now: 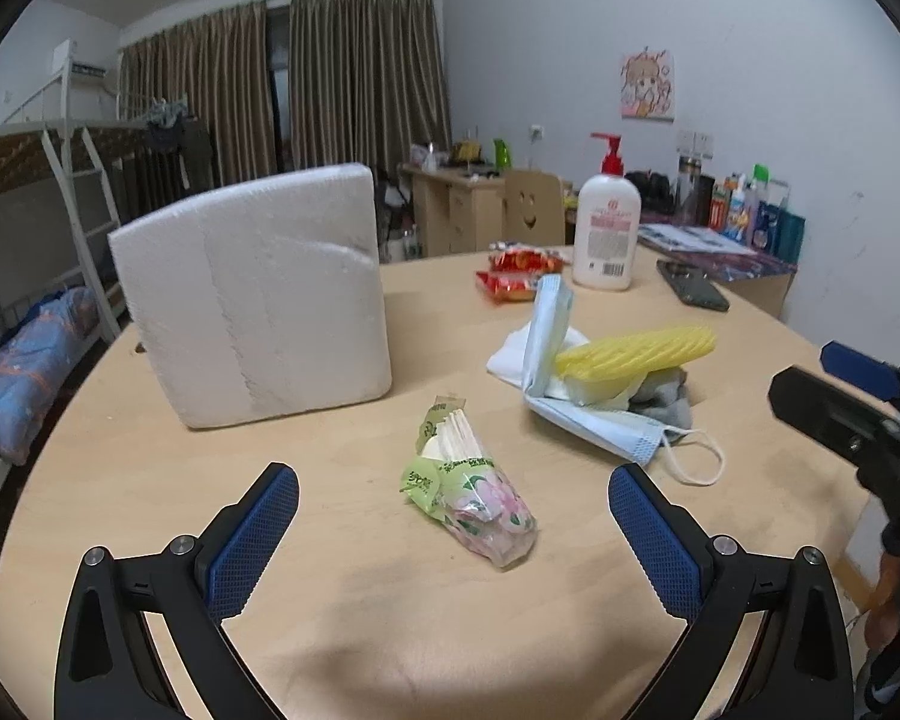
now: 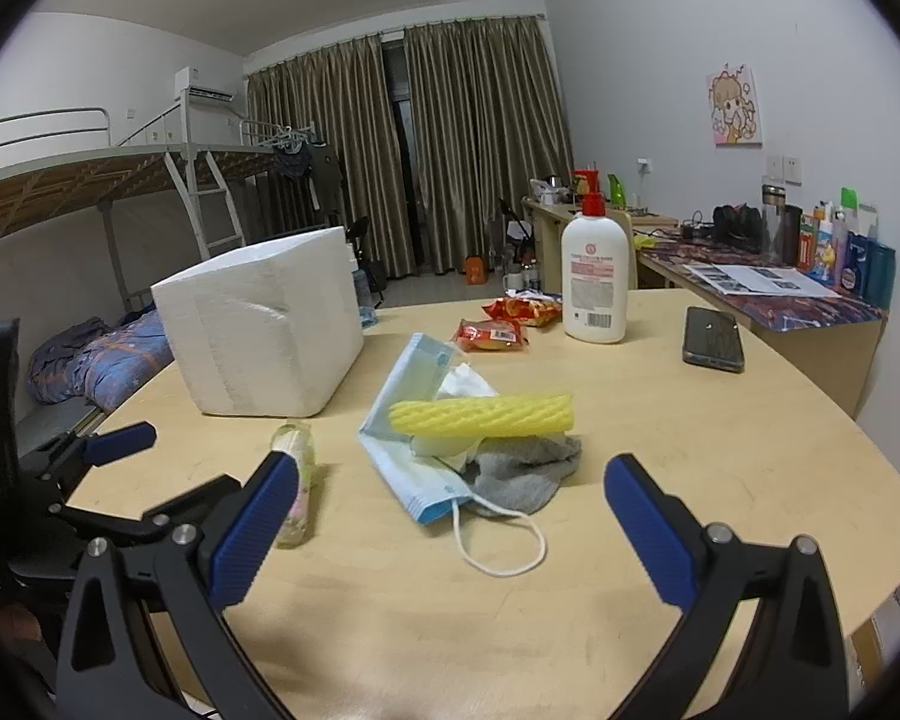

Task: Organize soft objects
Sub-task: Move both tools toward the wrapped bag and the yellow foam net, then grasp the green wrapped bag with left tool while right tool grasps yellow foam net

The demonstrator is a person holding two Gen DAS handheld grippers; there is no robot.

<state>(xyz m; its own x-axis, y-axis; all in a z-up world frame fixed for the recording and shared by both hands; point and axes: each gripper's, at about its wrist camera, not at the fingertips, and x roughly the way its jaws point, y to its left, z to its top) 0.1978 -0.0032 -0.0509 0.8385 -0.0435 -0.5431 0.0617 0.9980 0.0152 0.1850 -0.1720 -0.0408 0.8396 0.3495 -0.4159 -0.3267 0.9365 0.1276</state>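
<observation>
The left gripper (image 1: 453,531) hangs low over the pale wooden table (image 1: 390,630) with its jaws spread wide and nothing between the blue ribbed pads; one tissue packet (image 1: 471,486), crinkled green-and-pink plastic with white sheets showing at its torn end, lies on the wood in the gap between the two fingers, touching neither. The right gripper (image 2: 450,525) is likewise wide open and empty, its fingers flanking the near edge of a loose heap: one pleated blue face mask (image 2: 411,408) folded over, its white ear loop (image 2: 498,546) trailing toward the jaws, one ridged yellow foam sleeve (image 2: 480,414) lying across the top, one limp grey sock (image 2: 525,471) underneath, and crumpled white tissue (image 2: 465,381) behind. To the left of the heap stands one white styrofoam box (image 1: 252,294), grainy and blocky. Farther back lie two shiny red snack packets (image 2: 504,324), one white lotion bottle (image 2: 594,276) with a red pump, and one dark phone (image 2: 713,339) lying flat.
</observation>
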